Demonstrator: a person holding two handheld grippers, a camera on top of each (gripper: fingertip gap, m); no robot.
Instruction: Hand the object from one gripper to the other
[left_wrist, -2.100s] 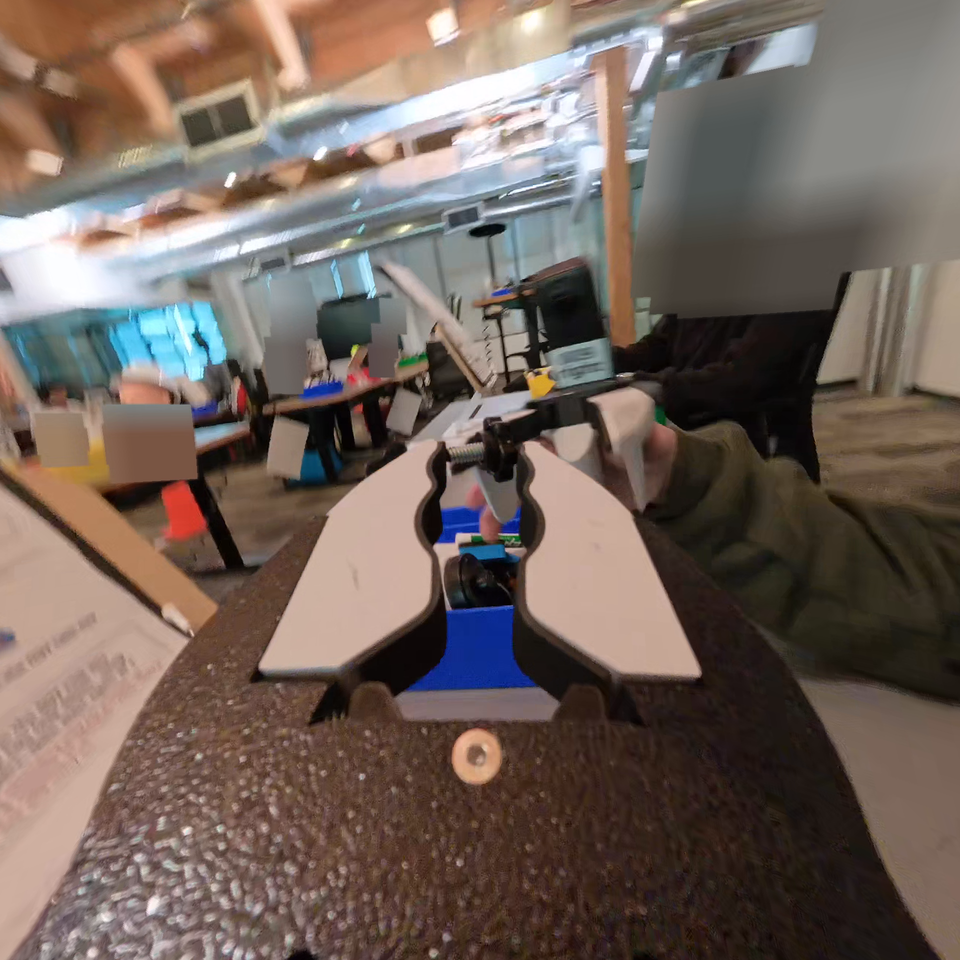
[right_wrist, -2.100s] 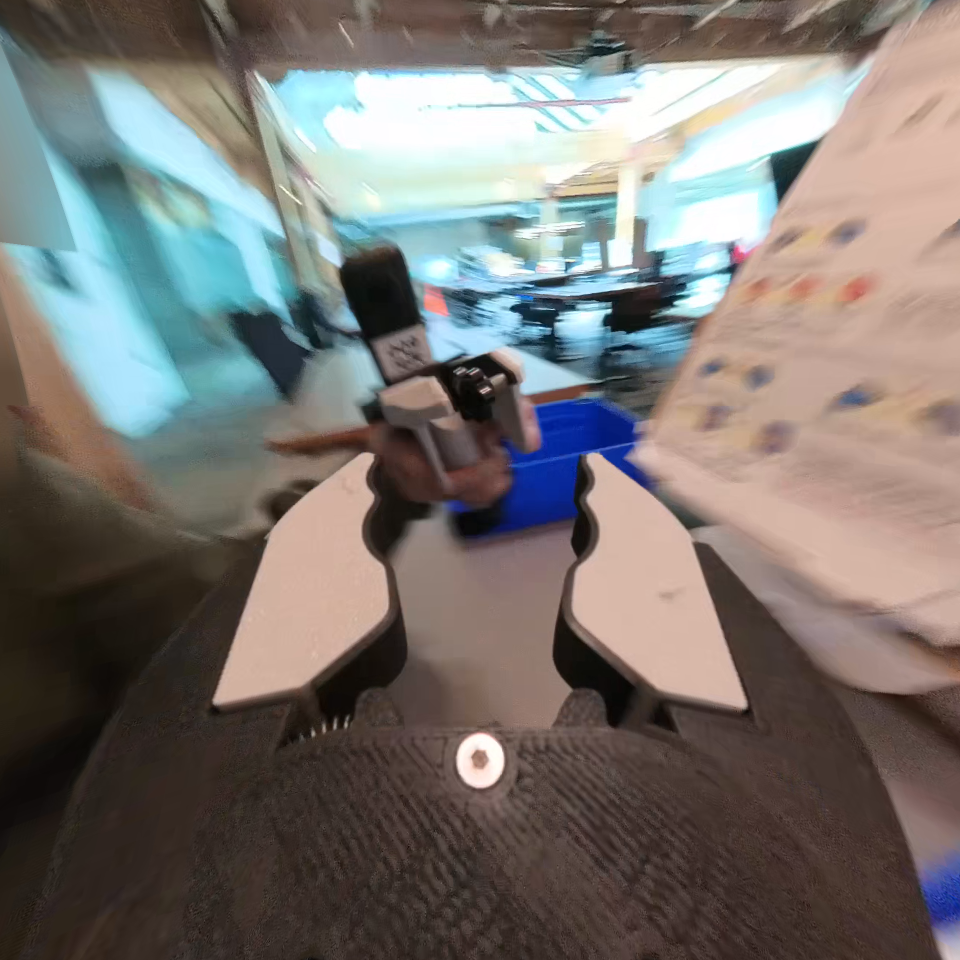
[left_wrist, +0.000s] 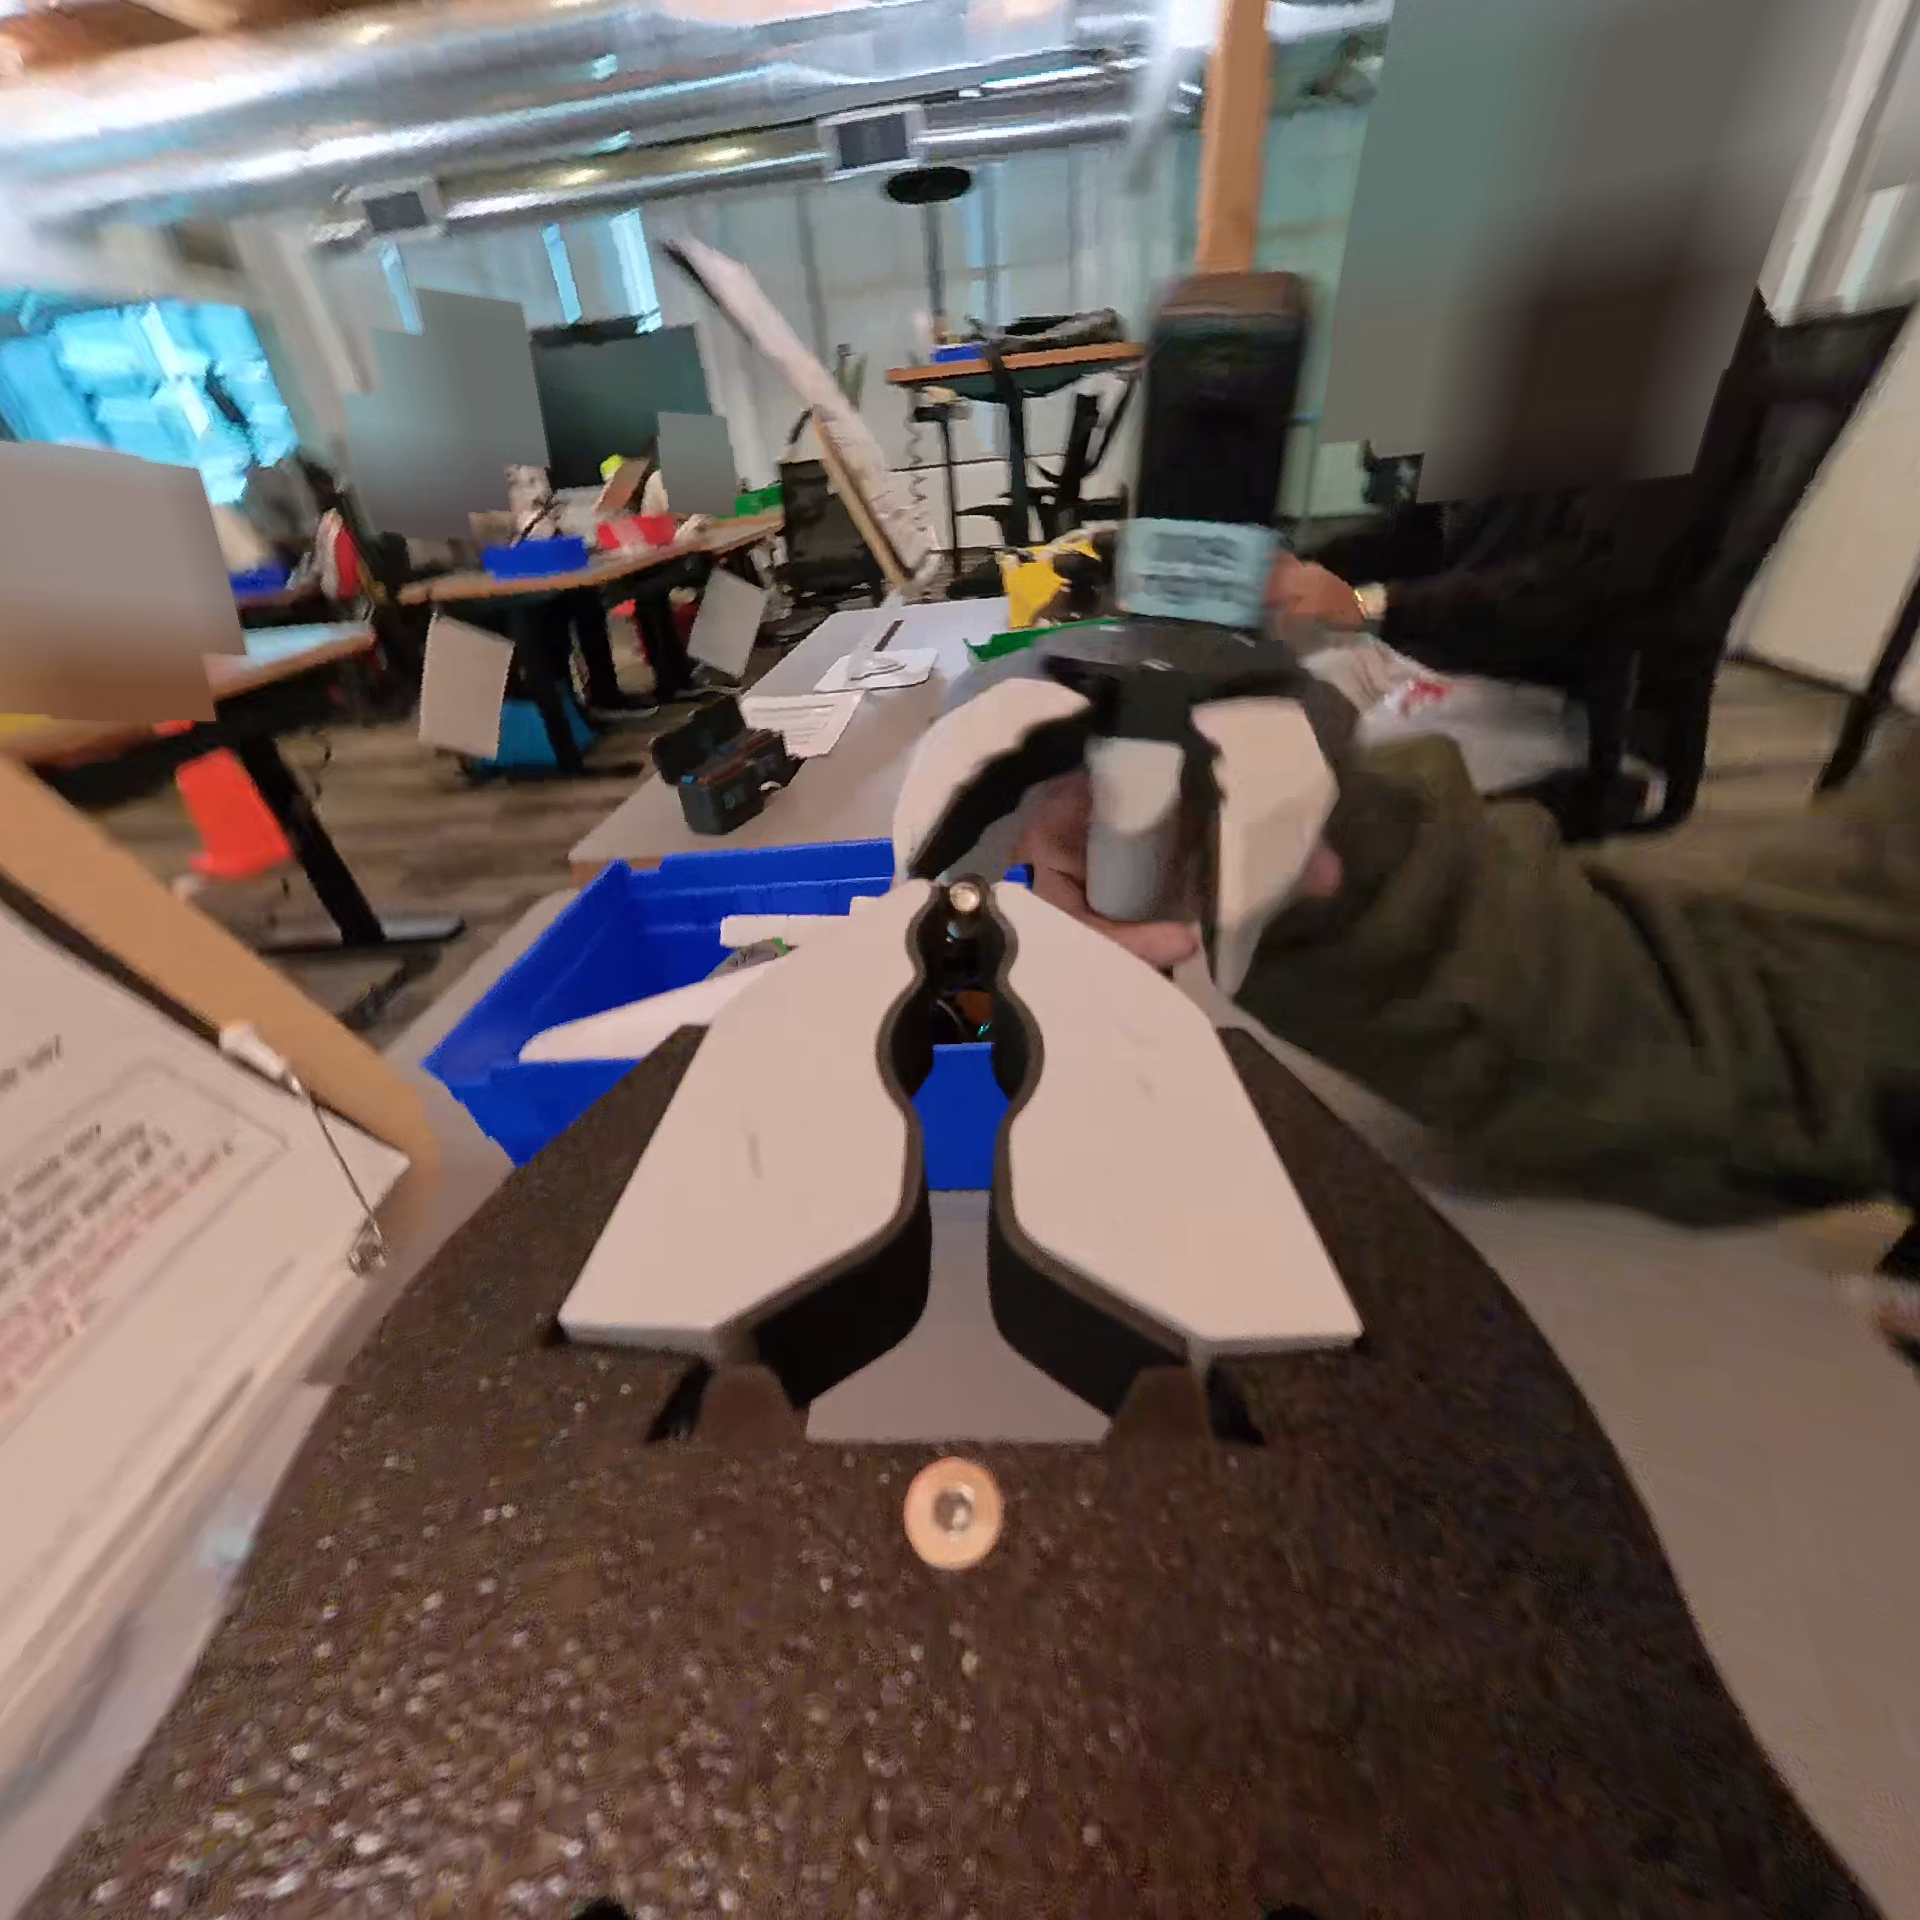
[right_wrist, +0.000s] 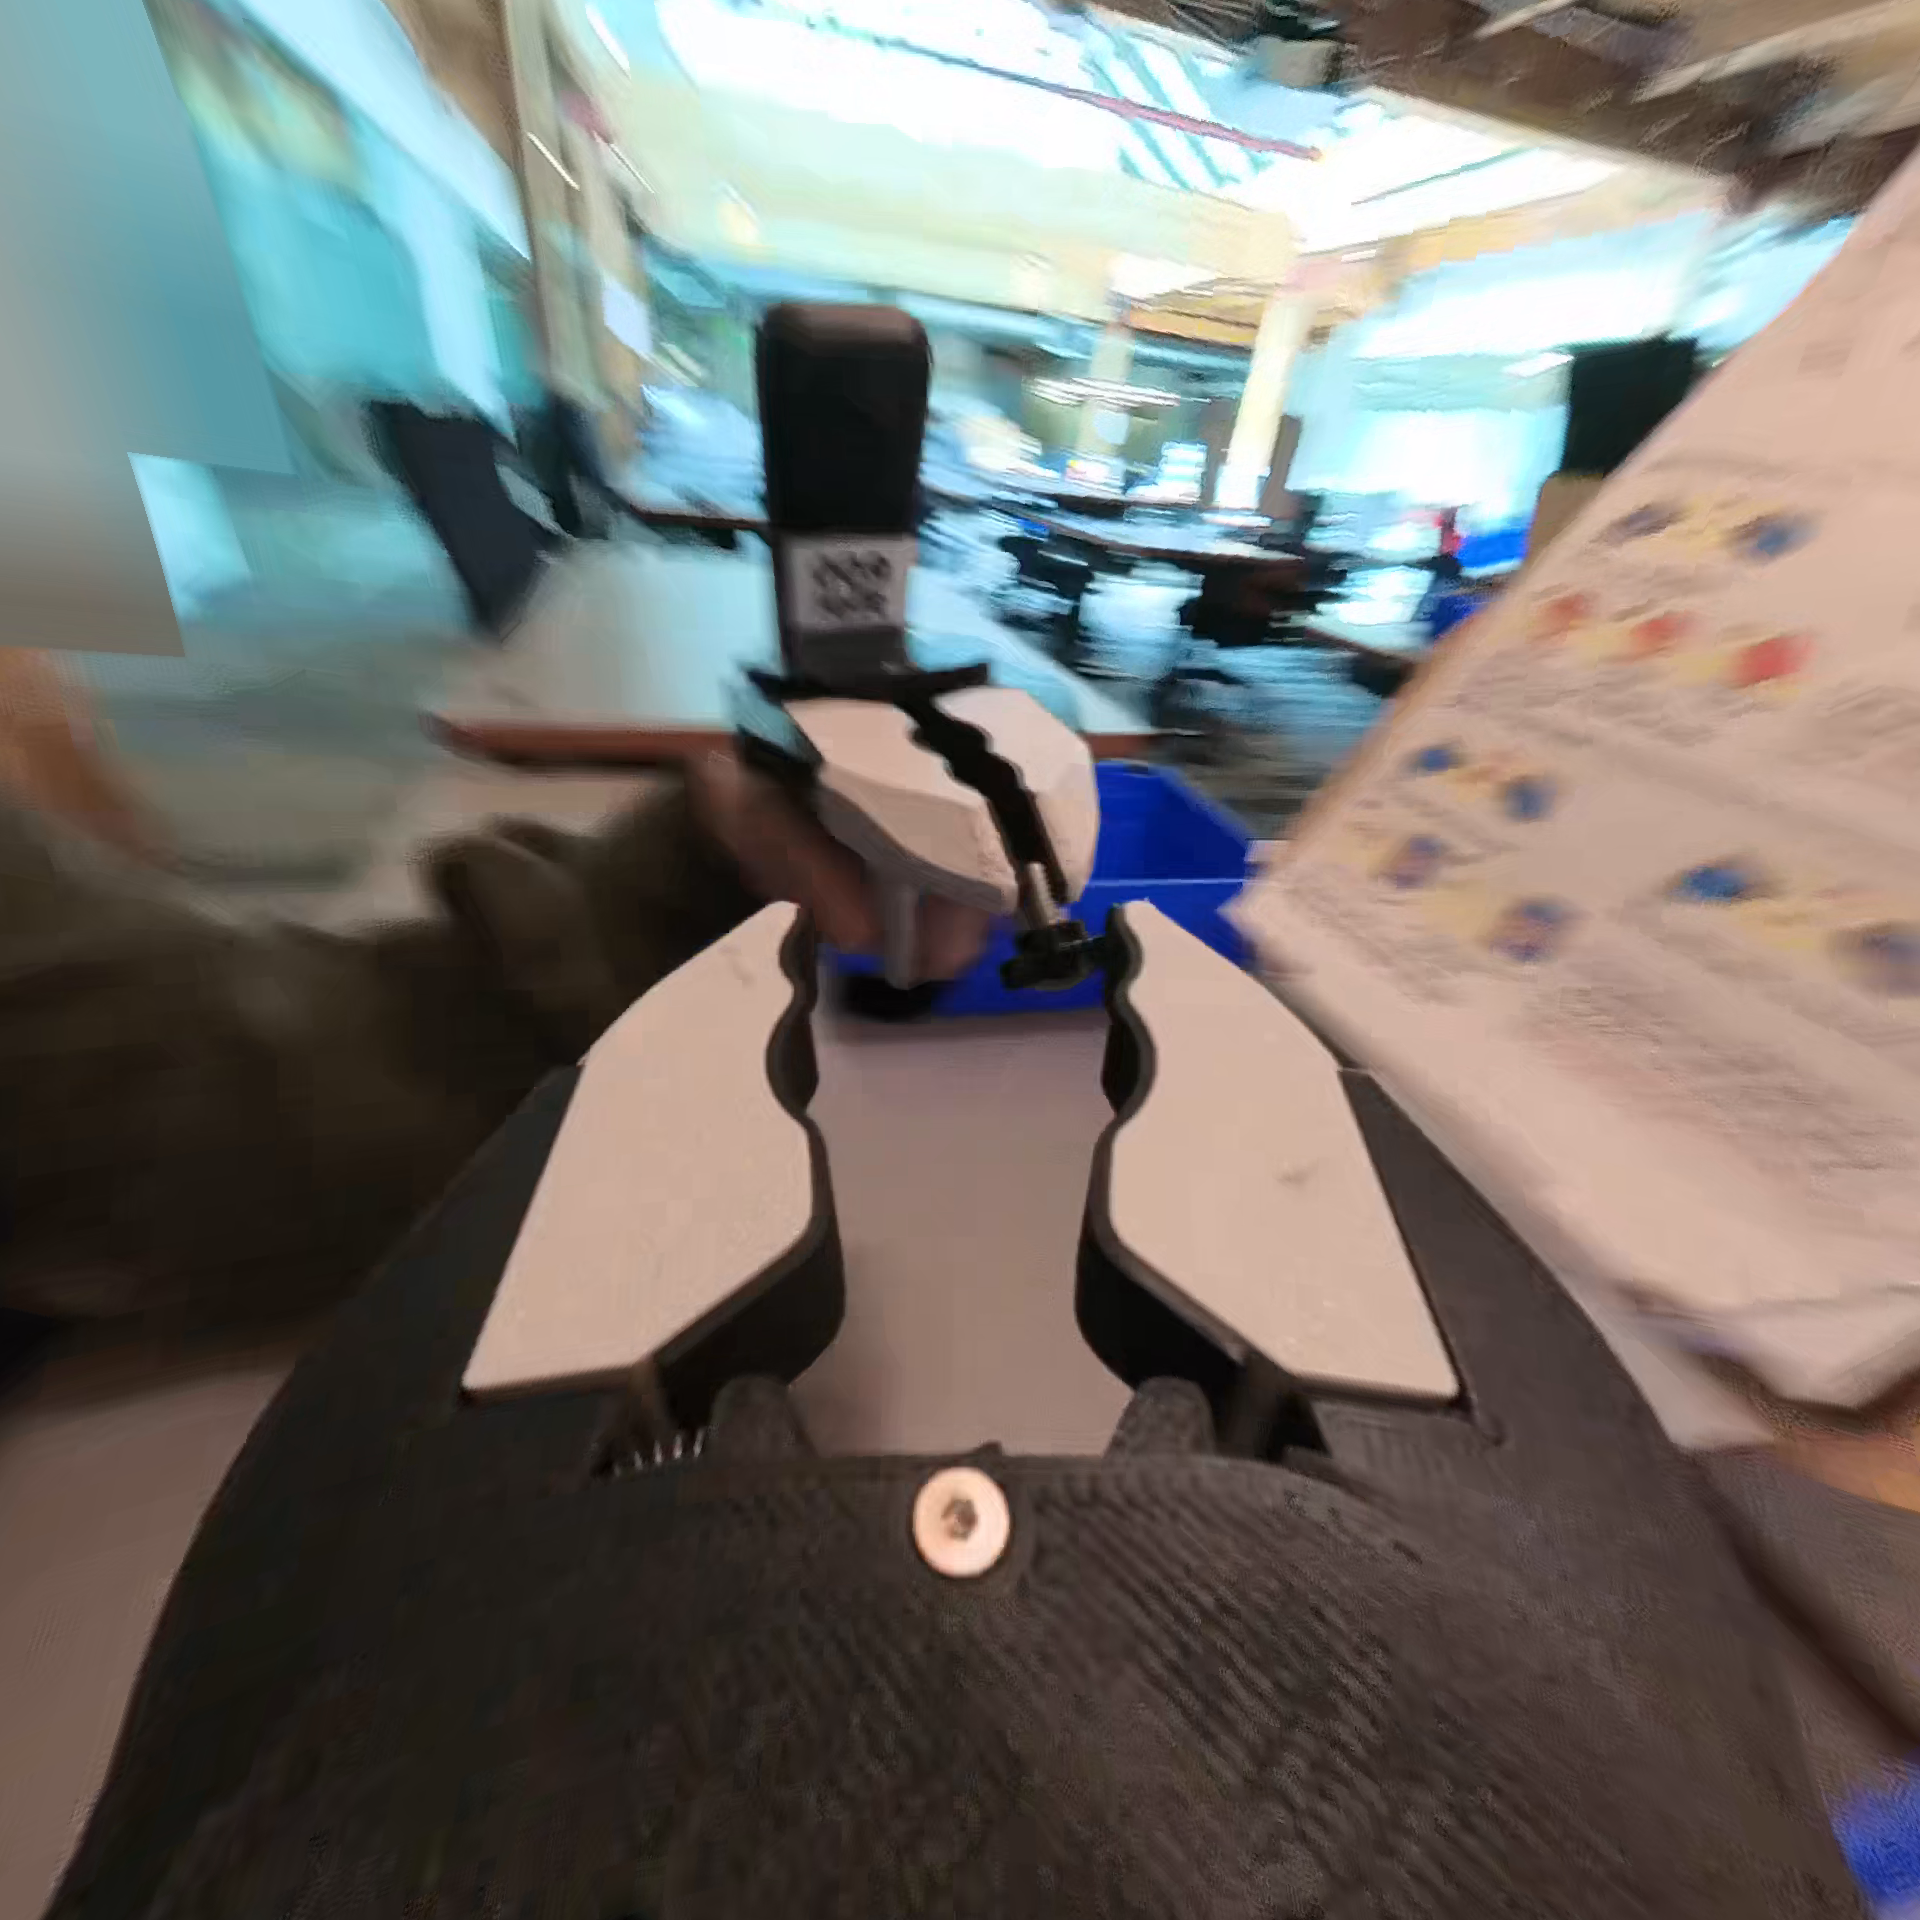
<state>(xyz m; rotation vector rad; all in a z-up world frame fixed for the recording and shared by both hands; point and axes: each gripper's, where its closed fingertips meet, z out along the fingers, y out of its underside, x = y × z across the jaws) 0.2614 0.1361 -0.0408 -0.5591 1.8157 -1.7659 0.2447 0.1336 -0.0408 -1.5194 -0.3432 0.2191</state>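
The object is a small black thumbscrew with a knob. In the left wrist view only its metal end (left_wrist: 961, 899) shows, pinched at the tips of my left gripper (left_wrist: 961, 920), which is shut on it. In the right wrist view the left gripper (right_wrist: 1023, 883) points down toward me, and the screw's knob (right_wrist: 1049, 956) hangs below its tips. My right gripper (right_wrist: 956, 925) is open and empty. The knob lies just in front of its right fingertip (right_wrist: 1132, 935), between the tips. The right gripper also shows in the left wrist view (left_wrist: 1081, 894), open, just behind the screw.
A blue bin (left_wrist: 644, 935) with loose parts stands on the grey table (left_wrist: 1662, 1403) under both grippers; it also shows in the right wrist view (right_wrist: 1153, 831). A paper-covered board (left_wrist: 156, 1195) leans at the left. A green sleeve (left_wrist: 1558, 987) reaches in from the right.
The two grippers have come closer together, tip to tip. The screw's knob now sits at the mouth of the open right gripper. The left gripper still holds the screw.
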